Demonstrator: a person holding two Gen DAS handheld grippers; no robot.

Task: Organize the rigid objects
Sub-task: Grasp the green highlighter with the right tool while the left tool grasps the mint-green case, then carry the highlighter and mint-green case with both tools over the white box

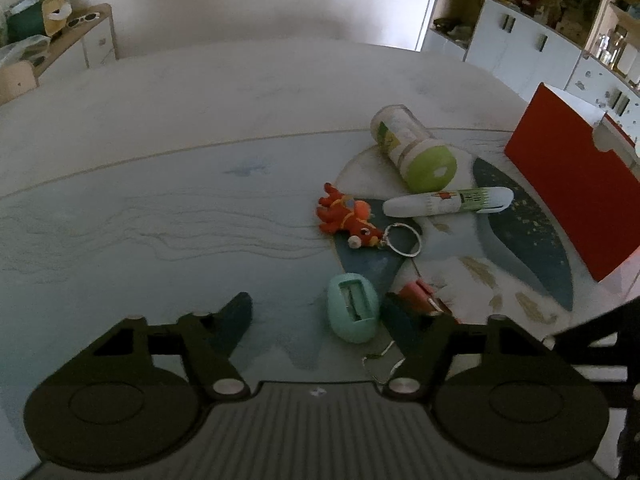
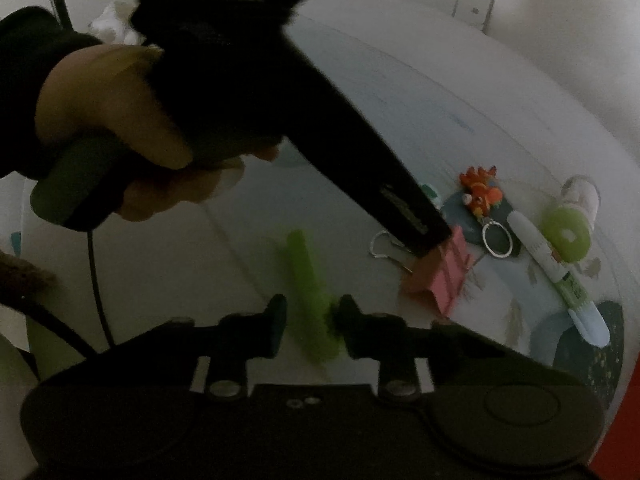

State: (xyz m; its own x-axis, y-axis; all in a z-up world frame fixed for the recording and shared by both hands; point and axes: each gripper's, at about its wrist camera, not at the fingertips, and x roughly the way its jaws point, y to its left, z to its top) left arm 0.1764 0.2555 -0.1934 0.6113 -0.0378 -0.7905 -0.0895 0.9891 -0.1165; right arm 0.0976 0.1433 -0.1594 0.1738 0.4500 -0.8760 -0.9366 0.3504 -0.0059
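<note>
In the left wrist view, my left gripper [image 1: 316,312] is open low over the table. A mint egg-shaped holder [image 1: 352,308] lies between its fingers, close to the right one, and no pad presses on it. A pink clip [image 1: 420,294] lies just beyond that finger. In the right wrist view, my right gripper [image 2: 312,316] is shut on a blurred green stick [image 2: 304,268] that lies on the table. The left gripper's black tip [image 2: 432,240] rests beside the pink clip [image 2: 444,276]. Farther off are an orange plush keychain [image 1: 348,216], a white marker [image 1: 448,202] and a green-capped jar [image 1: 412,148].
A red box [image 1: 572,192] stands at the table's right edge. A thin wire ring [image 2: 384,244] lies by the clip. A person's hand [image 2: 120,140] holds the left gripper and fills the upper left of the right wrist view. Shelves and a sideboard stand behind the table.
</note>
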